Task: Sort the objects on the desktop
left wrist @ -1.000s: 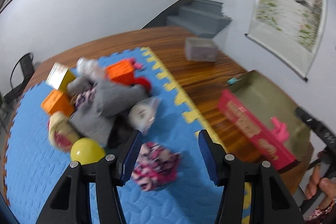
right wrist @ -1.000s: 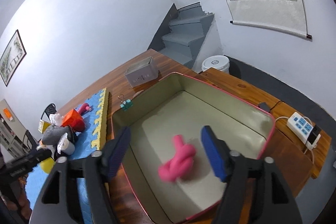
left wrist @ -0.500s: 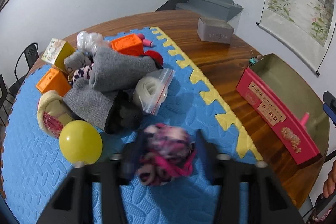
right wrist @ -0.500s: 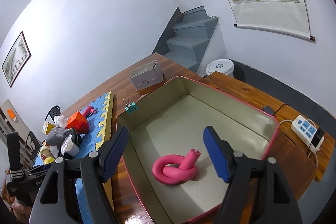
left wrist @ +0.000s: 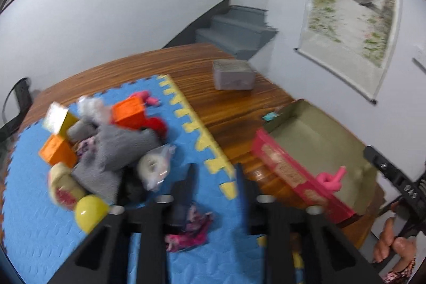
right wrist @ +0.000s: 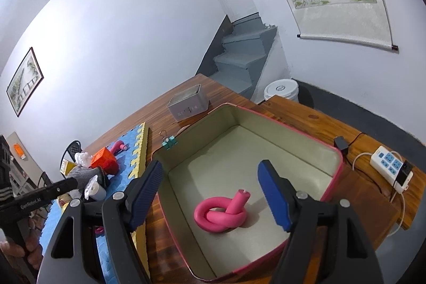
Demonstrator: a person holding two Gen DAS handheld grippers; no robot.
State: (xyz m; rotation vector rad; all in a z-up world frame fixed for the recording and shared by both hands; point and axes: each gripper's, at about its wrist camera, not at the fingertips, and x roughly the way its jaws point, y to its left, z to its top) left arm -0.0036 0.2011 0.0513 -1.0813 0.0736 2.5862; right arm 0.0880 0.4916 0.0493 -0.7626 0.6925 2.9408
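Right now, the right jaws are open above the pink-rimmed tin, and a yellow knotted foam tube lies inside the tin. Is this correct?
Almost. The knotted foam tube is pink, not yellow, as the right wrist view shows clearly. The rest holds: the right gripper has its jaws open above the pink-rimmed tin, and the tube lies inside it on the tin's floor.

Motion blur smears the left view, so the pile [left wrist: 106,148] beyond the jaws is hard to read. A pink patterned cloth [left wrist: 190,229] by the left jaw is partly hidden; whether it is gripped cannot be told.

pink tin [right wrist: 330,193] mostly bare, mat [left wrist: 32,230] pile crowded
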